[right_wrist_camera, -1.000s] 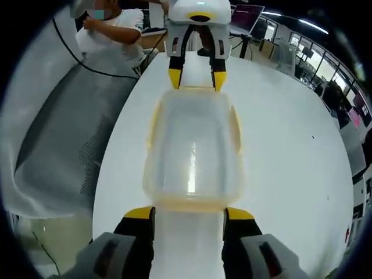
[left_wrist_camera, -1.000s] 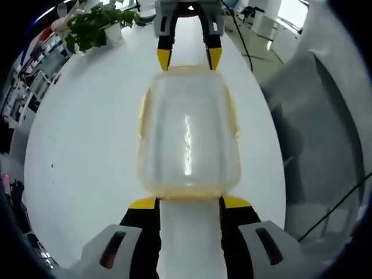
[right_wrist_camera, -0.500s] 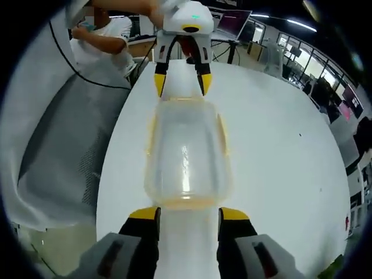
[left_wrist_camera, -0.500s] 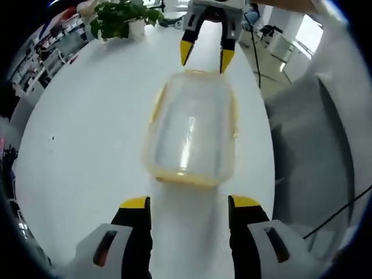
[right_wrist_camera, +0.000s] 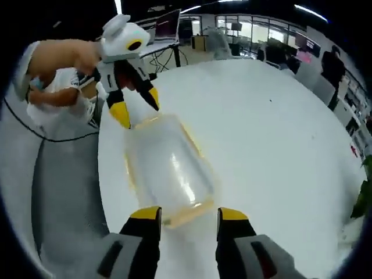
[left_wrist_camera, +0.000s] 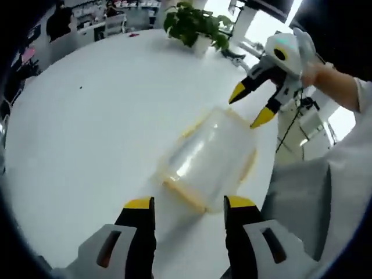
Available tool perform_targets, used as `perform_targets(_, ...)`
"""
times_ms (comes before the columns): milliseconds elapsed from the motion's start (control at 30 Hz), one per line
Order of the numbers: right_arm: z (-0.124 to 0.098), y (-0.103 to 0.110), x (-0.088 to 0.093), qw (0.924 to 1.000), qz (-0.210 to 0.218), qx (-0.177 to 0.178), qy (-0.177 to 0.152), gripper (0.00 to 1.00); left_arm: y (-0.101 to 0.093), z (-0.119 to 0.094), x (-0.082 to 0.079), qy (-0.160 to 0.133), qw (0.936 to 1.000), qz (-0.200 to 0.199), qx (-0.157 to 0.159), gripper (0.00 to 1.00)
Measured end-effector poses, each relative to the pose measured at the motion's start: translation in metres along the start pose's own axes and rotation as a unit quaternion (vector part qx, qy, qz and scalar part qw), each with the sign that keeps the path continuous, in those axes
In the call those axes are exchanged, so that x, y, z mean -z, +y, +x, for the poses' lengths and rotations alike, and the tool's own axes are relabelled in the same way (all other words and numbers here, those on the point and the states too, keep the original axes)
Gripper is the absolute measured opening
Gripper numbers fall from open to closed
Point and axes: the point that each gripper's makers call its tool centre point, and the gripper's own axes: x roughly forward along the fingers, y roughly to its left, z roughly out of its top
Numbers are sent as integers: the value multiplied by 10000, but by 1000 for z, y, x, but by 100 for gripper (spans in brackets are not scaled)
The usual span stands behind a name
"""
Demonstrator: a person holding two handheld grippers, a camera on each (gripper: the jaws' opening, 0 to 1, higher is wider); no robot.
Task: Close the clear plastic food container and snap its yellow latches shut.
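Note:
The clear plastic container [left_wrist_camera: 206, 160] with yellow latches along its edges lies on the white table [left_wrist_camera: 87, 128], its lid on top. My left gripper [left_wrist_camera: 190, 204] is open just short of its near end and touches nothing. The right gripper [left_wrist_camera: 250, 108] hangs open above the far end, held by a hand. In the right gripper view the same container [right_wrist_camera: 168, 168] lies ahead of my open right gripper [right_wrist_camera: 189, 215], with the left gripper [right_wrist_camera: 136, 107] open over its far end. Whether the latches are snapped I cannot tell.
A potted plant [left_wrist_camera: 195, 23] stands at the table's far edge. Grey cloth [left_wrist_camera: 296, 197] hangs off the table side by the container, seen also as grey cloth [right_wrist_camera: 52, 192]. A person's arm [right_wrist_camera: 52, 58] reaches in. Wide bare table [right_wrist_camera: 279, 133] lies beyond.
Both grippers have lifted and drawn away from the container's ends, and both views have rolled. The container stays in place on the table.

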Motion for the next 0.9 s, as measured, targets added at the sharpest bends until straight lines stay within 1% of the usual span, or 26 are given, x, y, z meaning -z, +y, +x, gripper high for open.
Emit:
perform_targets(33, 1, 2, -1, 9989, 466, -69, -44, 29, 2, 1, -1, -44, 9999, -84, -42, 44)
perform_targets(67, 2, 1, 2, 9968, 790, -99, 17, 29, 5, 3, 1, -20, 9998, -167, -120, 45)
perform_targets(100, 3, -2, -1, 9955, 939, -60, -101, 31, 6, 4, 2, -28, 9997, -196, -128, 45)
perform_targets(133, 3, -3, -1, 9951, 978, -35, -105, 32, 5, 5, 1, -72, 9996, -239, -90, 46)
perform_targets(167, 3, -3, 2, 9938, 1114, 14, -15, 31, 3, 7, 1, -98, 9993, -368, -62, 46)
perform_targets(267, 7, -3, 4, 9890, 1478, 62, 48, 30, 1, 10, 1, -129, 9983, -562, -42, 44)
perform_targets(333, 8, -2, 2, 9879, 1549, 52, 7, 32, -1, 11, 0, -158, 9981, -586, -38, 43)
perform_targets(400, 11, 4, 0, 9888, 1495, -33, -6, 31, -5, 14, -1, -182, 9973, -708, 55, 44)
perform_targets(433, 12, 6, -2, 9890, 1475, -85, -39, 31, -7, 16, -2, -208, 9967, -780, 107, 46)
perform_targets(467, 15, 7, -3, 9877, 1559, -101, -33, 32, -11, 18, 0, -167, 9958, -879, 185, 47)
perform_targets(500, 15, 8, -4, 9868, 1612, -134, -45, 32, -11, 19, -1, -172, 9957, -891, 162, 47)
perform_targets(533, 15, 7, -4, 9866, 1629, -101, -43, 32, -8, 20, 0, -164, 9959, -893, 14, 47)
perform_targets(567, 16, 8, -5, 9863, 1648, -99, -56, 32, -7, 21, 0, -123, 9964, -834, -8, 45)
perform_targets(600, 16, 8, -5, 9859, 1669, -70, -42, 32, -2, 21, 2, -81, 9967, -795, -145, 42)
perform_targets(633, 16, 8, -5, 9854, 1700, -54, -30, 32, -3, 22, 0, -139, 9961, -869, -51, 41)
perform_targets(667, 17, 8, -6, 9846, 1748, -26, -52, 32, -3, 21, 0, -128, 9926, -1204, -80, 40)
perform_targets(733, 17, 8, -6, 9842, 1770, -15, -42, 32, -2, 21, -1, -122, 9936, -1121, -106, 39)
perform_targets(833, 17, 9, -7, 9838, 1795, -4, -11, 31, -3, 22, -2, -107, 9926, -1201, -135, 38)
perform_targets(867, 18, 9, -7, 9837, 1800, 15, 23, 31, -3, 23, -2, -109, 9922, -1234, -137, 38)
perform_targets(900, 19, 9, -7, 9834, 1807, 32, 137, 31, -4, 24, -3, -100, 9922, -1235, -136, 38)
